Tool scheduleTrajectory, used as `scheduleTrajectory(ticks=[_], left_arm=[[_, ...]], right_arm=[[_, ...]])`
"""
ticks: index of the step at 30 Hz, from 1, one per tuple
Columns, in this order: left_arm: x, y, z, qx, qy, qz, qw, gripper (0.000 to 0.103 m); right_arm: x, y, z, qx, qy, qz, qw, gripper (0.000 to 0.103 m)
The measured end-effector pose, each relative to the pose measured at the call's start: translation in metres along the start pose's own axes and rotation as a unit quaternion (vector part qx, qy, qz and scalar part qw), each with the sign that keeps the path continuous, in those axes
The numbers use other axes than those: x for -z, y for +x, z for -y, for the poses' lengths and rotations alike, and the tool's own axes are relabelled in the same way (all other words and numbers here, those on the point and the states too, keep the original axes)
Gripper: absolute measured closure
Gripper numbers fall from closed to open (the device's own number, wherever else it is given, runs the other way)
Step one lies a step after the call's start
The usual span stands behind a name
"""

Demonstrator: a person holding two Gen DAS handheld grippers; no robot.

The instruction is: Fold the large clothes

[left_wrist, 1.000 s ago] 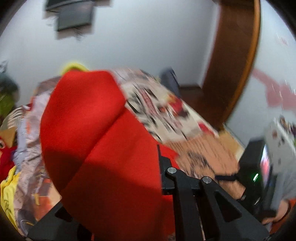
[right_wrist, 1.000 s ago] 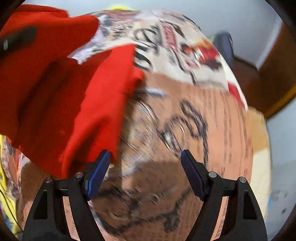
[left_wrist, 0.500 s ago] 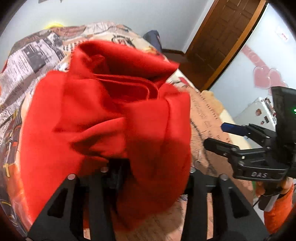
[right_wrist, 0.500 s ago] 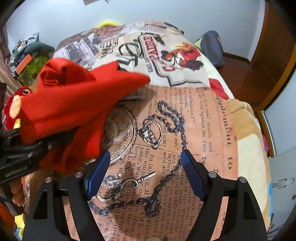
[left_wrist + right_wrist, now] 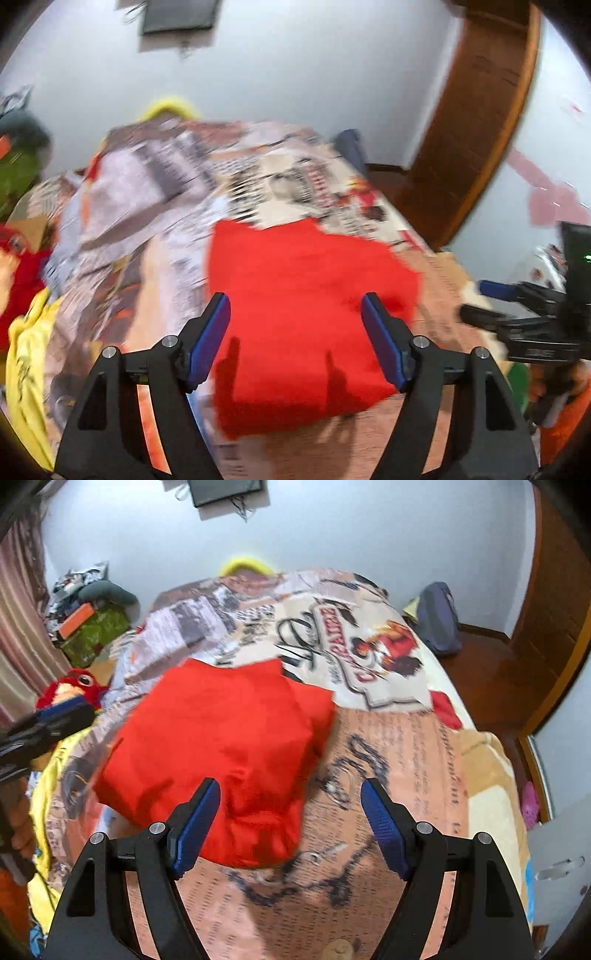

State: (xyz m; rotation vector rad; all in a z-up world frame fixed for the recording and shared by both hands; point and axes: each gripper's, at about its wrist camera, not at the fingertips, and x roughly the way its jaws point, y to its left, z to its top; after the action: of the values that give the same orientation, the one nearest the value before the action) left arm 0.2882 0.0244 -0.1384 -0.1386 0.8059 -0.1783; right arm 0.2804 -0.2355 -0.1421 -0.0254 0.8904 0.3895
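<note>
Red folded garment (image 5: 303, 306) lies on the printed bedspread (image 5: 399, 775) just ahead of our left gripper (image 5: 295, 341) and right gripper (image 5: 290, 823), both spread wide, grasping nothing.

A bed covered in a newspaper-print bedspread (image 5: 388, 738) stood against a pale blue-grey wall (image 5: 351, 528), with a brown wooden door (image 5: 480, 122) at right and a striped pinkish curtain (image 5: 18, 627) at left.
</note>
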Motion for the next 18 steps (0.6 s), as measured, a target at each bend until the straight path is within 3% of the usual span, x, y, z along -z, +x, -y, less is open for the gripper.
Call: scheduleTrajectory(ticks=[3, 7, 11, 14, 18], left_arm=[[0.017, 0.023, -0.027, -0.029, -0.015, -0.036, 0.9988, 0.031], [0.05, 0.052, -0.043, -0.045, -0.014, -0.089, 0.9949, 0.03], [0.068, 0.053, -0.049, -0.034, -0.012, -0.096, 0.9947, 0.022], [0.082, 0.049, -0.044, -0.045, 0.019, -0.102, 0.9936, 0.02], [0.092, 0.041, -0.042, -0.058, 0.041, -0.103, 0.9921, 0.02]], right_arm=[[-0.003, 0.011, -0.013, -0.019, -0.001, -0.004, 1.0, 0.027], [-0.001, 0.042, -0.027, -0.032, 0.0, -0.04, 0.999, 0.027], [0.015, 0.08, -0.035, -0.017, -0.019, -0.098, 0.995, 0.027], [0.033, 0.099, -0.035, -0.003, -0.043, -0.135, 0.99, 0.027], [0.047, 0.093, -0.03, -0.002, -0.062, -0.134, 0.989, 0.027]])
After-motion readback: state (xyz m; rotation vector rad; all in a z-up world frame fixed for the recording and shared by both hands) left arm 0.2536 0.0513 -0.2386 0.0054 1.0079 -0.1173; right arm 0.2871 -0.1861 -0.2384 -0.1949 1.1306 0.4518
